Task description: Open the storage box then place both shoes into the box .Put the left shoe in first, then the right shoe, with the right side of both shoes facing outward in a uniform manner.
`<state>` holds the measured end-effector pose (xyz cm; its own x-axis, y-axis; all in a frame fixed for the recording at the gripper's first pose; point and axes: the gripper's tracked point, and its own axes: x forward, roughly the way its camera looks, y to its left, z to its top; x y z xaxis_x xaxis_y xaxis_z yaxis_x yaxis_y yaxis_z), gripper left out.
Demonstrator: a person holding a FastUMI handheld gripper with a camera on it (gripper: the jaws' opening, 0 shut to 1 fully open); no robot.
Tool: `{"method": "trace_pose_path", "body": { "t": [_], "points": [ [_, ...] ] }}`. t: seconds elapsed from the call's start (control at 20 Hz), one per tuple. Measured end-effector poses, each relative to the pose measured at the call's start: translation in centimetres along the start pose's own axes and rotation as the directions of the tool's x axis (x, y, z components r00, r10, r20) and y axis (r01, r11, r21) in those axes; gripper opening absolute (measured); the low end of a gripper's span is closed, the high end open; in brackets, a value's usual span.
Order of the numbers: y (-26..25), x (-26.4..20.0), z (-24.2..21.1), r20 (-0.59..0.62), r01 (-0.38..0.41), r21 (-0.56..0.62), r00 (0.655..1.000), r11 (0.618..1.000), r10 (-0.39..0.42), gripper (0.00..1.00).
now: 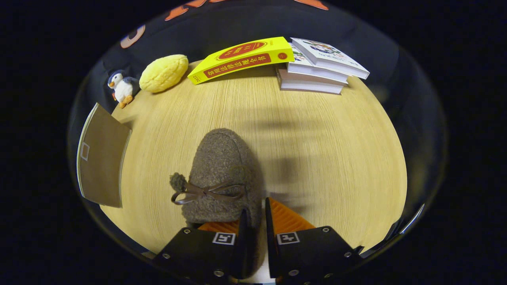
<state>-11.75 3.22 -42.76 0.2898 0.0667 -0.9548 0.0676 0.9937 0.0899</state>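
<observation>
The heel end of the shoe is cut off behind the gripper, so how deep the fingers reach into it cannot be made out, and the sole is hidden beneath the fuzzy upper. The gripper's two fingers stand nearly together, with only a narrow gap, and the shoe's side wall by the opening sits pinched in that gap: one finger goes inside the opening, the other presses the outer side. The shoe is a brown fleecy slipper with a thin bow and a pompom across its top; its toe points away from the fingers toward the far edge of the desk, and it lies near the desk's near edge.

At the desk's left edge a flat brown panel overhangs; whether it belongs to the storage box cannot be told. In the far left corner stand a small toy penguin and, just beside it, a yellow bumpy plush. Along the far edge a yellow book leans tilted onto a stack of books.
</observation>
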Motion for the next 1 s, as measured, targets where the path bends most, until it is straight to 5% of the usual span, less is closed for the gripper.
{"method": "trace_pose_path", "body": {
  "t": [0.25,0.45,0.65,1.0],
  "points": [
    [0.2,-0.4,0.0,-0.007,-0.002,0.023,1.0,1.0,0.003,0.06],
    [3.4,-4.0,1.0,0.001,-0.018,0.134,1.0,0.991,0.018,0.04],
    [9.2,-8.8,4.3,0.062,-0.029,0.147,0.998,0.989,0.02,0.04],
    [23.6,-14.8,8.2,0.113,-0.167,0.108,0.982,0.98,0.155,0.04]
  ]
}}
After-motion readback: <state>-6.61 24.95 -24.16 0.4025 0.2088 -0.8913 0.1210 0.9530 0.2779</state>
